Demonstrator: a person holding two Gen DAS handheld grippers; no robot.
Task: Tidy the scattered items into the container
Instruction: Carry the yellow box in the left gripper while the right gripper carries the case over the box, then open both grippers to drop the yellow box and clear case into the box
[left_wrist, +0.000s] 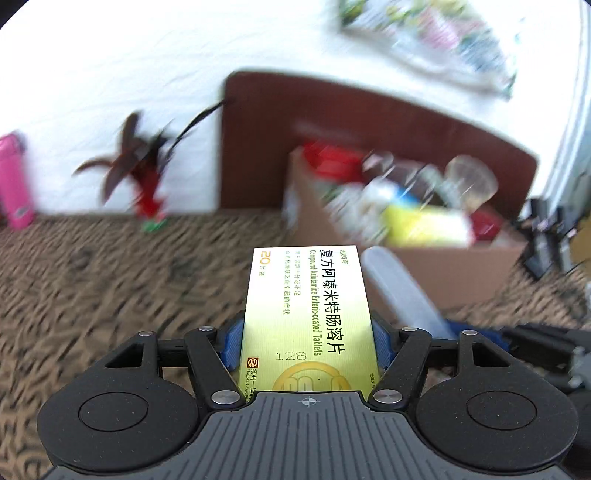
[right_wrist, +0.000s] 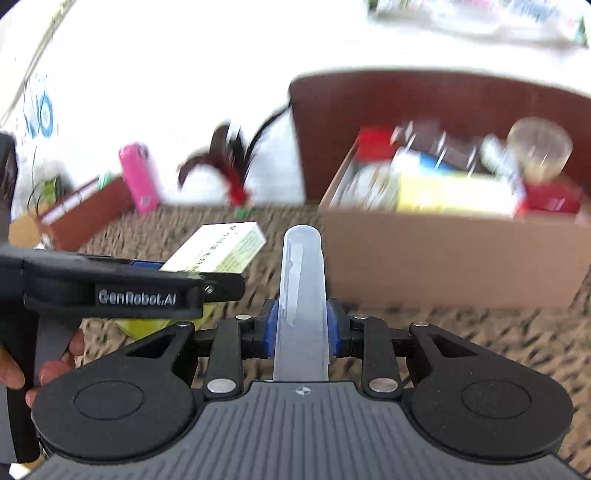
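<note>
My left gripper (left_wrist: 306, 341) is shut on a yellow tablet box (left_wrist: 306, 306) with Chinese print, held above the patterned surface. The same box (right_wrist: 218, 249) shows in the right wrist view, left of my right gripper. My right gripper (right_wrist: 301, 328) is shut on a translucent plastic case (right_wrist: 301, 280) that points forward; the case also shows in the left wrist view (left_wrist: 399, 291). The cardboard box (right_wrist: 454, 254) stands ahead to the right, filled with several items; it also shows in the left wrist view (left_wrist: 443, 269).
A pink bottle (right_wrist: 138, 177) and a red and dark feather toy (right_wrist: 232, 166) stand by the white wall at the back left. A brown board (right_wrist: 424, 107) rises behind the cardboard box. A brown box (right_wrist: 85, 214) lies at the far left.
</note>
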